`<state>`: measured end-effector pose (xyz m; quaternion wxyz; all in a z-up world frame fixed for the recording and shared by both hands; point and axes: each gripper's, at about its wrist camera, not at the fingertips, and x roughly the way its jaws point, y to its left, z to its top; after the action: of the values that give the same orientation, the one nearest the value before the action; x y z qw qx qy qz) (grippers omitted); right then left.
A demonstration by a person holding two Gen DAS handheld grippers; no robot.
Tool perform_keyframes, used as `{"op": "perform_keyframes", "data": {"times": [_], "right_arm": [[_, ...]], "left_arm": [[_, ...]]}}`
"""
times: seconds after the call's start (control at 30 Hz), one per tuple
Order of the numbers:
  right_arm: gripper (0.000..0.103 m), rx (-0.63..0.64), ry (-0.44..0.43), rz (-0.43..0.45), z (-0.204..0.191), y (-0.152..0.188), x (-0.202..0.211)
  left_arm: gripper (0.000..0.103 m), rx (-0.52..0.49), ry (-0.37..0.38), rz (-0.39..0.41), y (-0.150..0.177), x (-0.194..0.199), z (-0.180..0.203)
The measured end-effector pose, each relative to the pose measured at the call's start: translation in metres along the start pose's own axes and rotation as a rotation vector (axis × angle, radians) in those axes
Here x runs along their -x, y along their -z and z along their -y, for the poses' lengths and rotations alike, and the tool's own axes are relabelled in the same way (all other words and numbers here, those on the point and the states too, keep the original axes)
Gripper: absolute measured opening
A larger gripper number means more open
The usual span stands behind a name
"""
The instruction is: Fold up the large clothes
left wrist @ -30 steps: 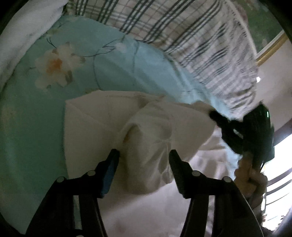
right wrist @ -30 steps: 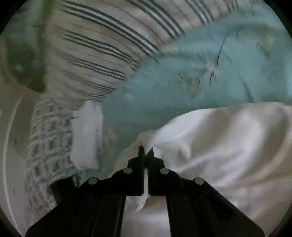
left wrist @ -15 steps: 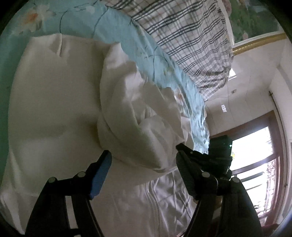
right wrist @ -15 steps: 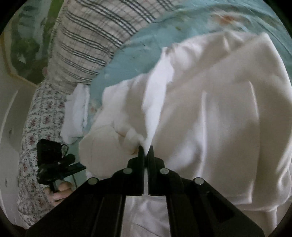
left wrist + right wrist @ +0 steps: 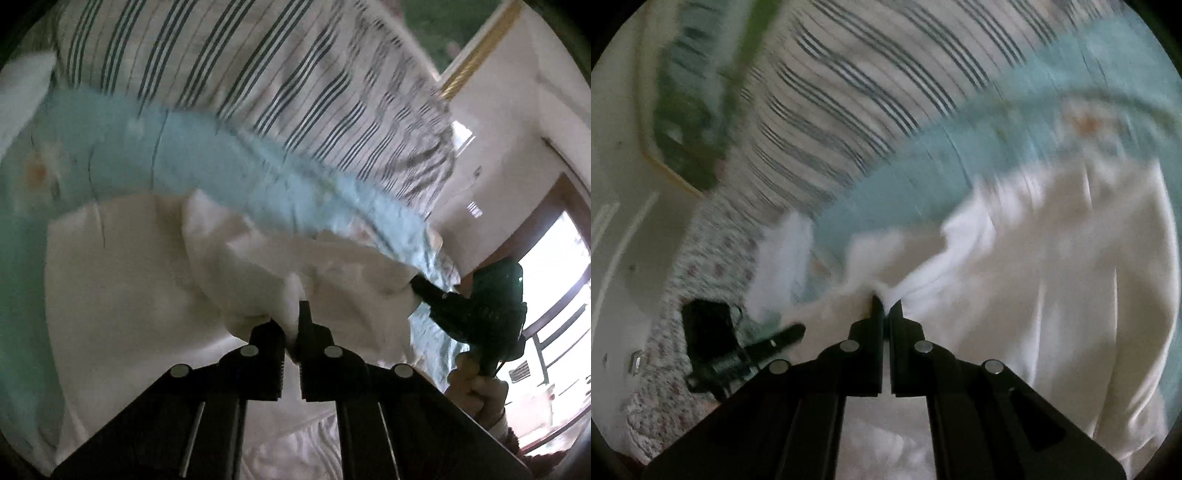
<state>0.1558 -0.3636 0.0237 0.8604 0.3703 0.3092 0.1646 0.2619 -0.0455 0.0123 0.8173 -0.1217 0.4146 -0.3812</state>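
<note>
A large white garment (image 5: 122, 280) lies spread on the light blue floral bedsheet (image 5: 192, 162). My left gripper (image 5: 293, 317) is shut on a bunched fold of the white garment near its middle. My right gripper (image 5: 886, 308) is shut on another edge of the same garment (image 5: 1052, 295). In the left wrist view the right gripper (image 5: 421, 286) pinches the cloth at the right, held by a hand. In the right wrist view the left gripper (image 5: 798, 330) shows at the lower left. Both views are motion-blurred.
A striped plaid blanket (image 5: 295, 74) lies beyond the sheet. A white towel (image 5: 783, 258) sits by a floral-patterned quilt (image 5: 701, 280) at the left. A window (image 5: 554, 295) and a framed picture (image 5: 687, 122) are on the walls.
My left gripper has closed onto the bunched fold, which it straddled open before. Both grippers have swung so the far blanket fills the upper view; the right stays shut on the cloth.
</note>
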Motion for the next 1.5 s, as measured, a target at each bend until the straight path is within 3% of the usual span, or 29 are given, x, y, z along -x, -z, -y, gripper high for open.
{"op": "perform_keyframes", "data": {"times": [0.1, 0.33, 0.43, 0.5, 0.57, 0.67, 0.73, 0.83, 0.93, 0.97, 1.03, 1.13, 1.23, 1.27, 1.33, 1.37, 1.4, 1.47, 1.5], "right_arm": [[0.002, 0.06, 0.007, 0.028, -0.009, 0.002, 0.014], [0.005, 0.037, 0.21, -0.154, 0.035, 0.053, -0.016], [0.009, -0.031, 0.258, -0.199, 0.052, 0.059, -0.02], [0.016, -0.047, 0.281, -0.184, 0.052, 0.057, -0.008], [0.026, -0.024, 0.312, -0.136, 0.044, 0.054, 0.008], [0.027, 0.038, 0.291, -0.057, 0.024, 0.046, 0.024], [0.027, 0.06, 0.243, -0.072, 0.011, 0.041, 0.012], [0.027, 0.106, 0.221, -0.121, 0.0, 0.043, -0.021], [0.027, 0.092, 0.26, -0.18, 0.008, 0.049, -0.05], [0.027, 0.086, 0.305, -0.196, 0.015, 0.051, -0.056], [0.023, 0.055, 0.432, -0.216, 0.035, 0.056, -0.06], [0.012, -0.015, 0.388, -0.194, 0.057, 0.062, -0.052], [0.016, -0.014, 0.399, -0.197, 0.048, 0.062, -0.049], [0.017, -0.014, 0.395, -0.194, 0.043, 0.061, -0.048], [0.019, 0.003, 0.367, -0.177, 0.029, 0.064, -0.034], [0.024, 0.011, 0.357, -0.168, 0.023, 0.066, -0.028], [0.028, 0.02, 0.347, -0.157, 0.017, 0.07, -0.019], [0.04, 0.029, 0.337, -0.136, 0.011, 0.08, 0.001], [0.04, 0.031, 0.337, -0.126, 0.007, 0.086, 0.011]], "left_arm": [[0.004, -0.011, 0.007, -0.011, 0.02, -0.002, 0.0], [0.005, 0.002, -0.08, -0.163, 0.079, -0.042, -0.022], [0.013, 0.0, -0.085, -0.202, 0.088, -0.038, -0.025], [0.024, -0.026, -0.103, -0.193, 0.087, -0.021, -0.023], [0.026, -0.034, -0.114, -0.16, 0.082, -0.004, -0.022], [0.029, -0.03, -0.078, -0.083, 0.063, 0.018, -0.012], [0.031, -0.037, -0.046, -0.074, 0.052, 0.013, -0.003], [0.031, -0.087, -0.07, -0.111, 0.048, -0.016, 0.008], [0.031, -0.1, -0.197, -0.206, 0.057, -0.048, -0.007], [0.026, -0.093, -0.227, -0.229, 0.061, -0.054, -0.016], [0.022, -0.06, -0.201, -0.223, 0.067, -0.055, -0.032], [0.021, -0.042, -0.186, -0.213, 0.068, -0.049, -0.035], [0.02, -0.055, -0.198, -0.21, 0.069, -0.042, -0.028], [0.024, -0.053, -0.2, -0.203, 0.07, -0.037, -0.026], [0.04, -0.043, -0.205, -0.172, 0.076, -0.018, -0.022], [0.055, -0.033, -0.225, -0.155, 0.079, -0.007, -0.022], [0.06, -0.019, -0.249, -0.132, 0.084, 0.007, -0.025], [0.06, 0.012, -0.264, -0.103, 0.092, 0.03, -0.03], [0.06, 0.04, -0.269, -0.082, 0.098, 0.047, -0.034]]}}
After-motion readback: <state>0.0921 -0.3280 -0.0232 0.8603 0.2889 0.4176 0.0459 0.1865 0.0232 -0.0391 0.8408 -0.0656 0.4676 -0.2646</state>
